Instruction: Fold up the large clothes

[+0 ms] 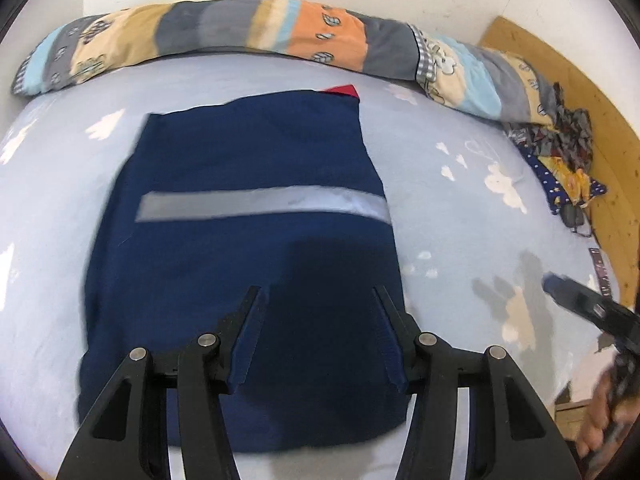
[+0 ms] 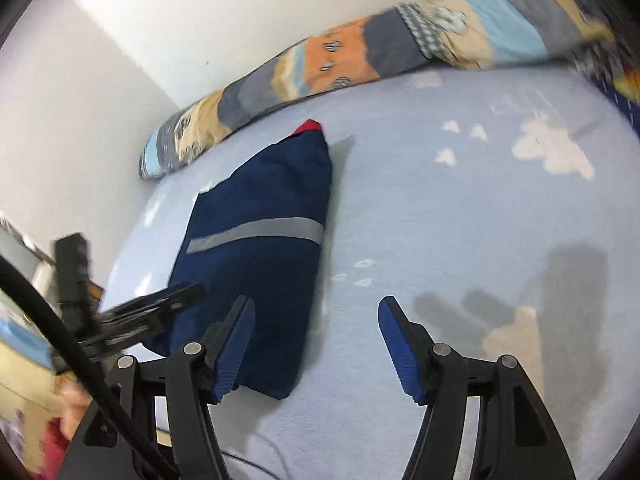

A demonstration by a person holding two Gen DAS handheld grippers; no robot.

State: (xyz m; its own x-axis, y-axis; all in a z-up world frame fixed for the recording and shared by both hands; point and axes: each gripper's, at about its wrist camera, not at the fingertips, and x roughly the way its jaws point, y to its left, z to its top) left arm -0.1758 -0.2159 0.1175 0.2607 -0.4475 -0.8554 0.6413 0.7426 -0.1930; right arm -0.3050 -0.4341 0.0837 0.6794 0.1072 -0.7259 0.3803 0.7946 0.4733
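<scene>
Near edge of the folded navy garment (image 1: 240, 240) hidden behind the left gripper (image 1: 318, 292) linkage in the left wrist view. Red part (image 1: 344, 91) at its far corner mostly tucked under, kind not tellable. Right gripper (image 1: 560, 288) cut off by the right edge, blurred. Crumpled patterned fabric (image 1: 560, 148) at the bed's right edge too small to identify. Striped bolster (image 2: 500, 28) smeared by blur towards the top right corner in the right wrist view.

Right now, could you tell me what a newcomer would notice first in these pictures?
First, the folded navy garment with a grey reflective stripe, lying flat in the middle of the pale blue cloud-print bedsheet. Next, the long patchwork bolster along the white wall behind it. Both grippers, left and right, are open above the bed.
</scene>
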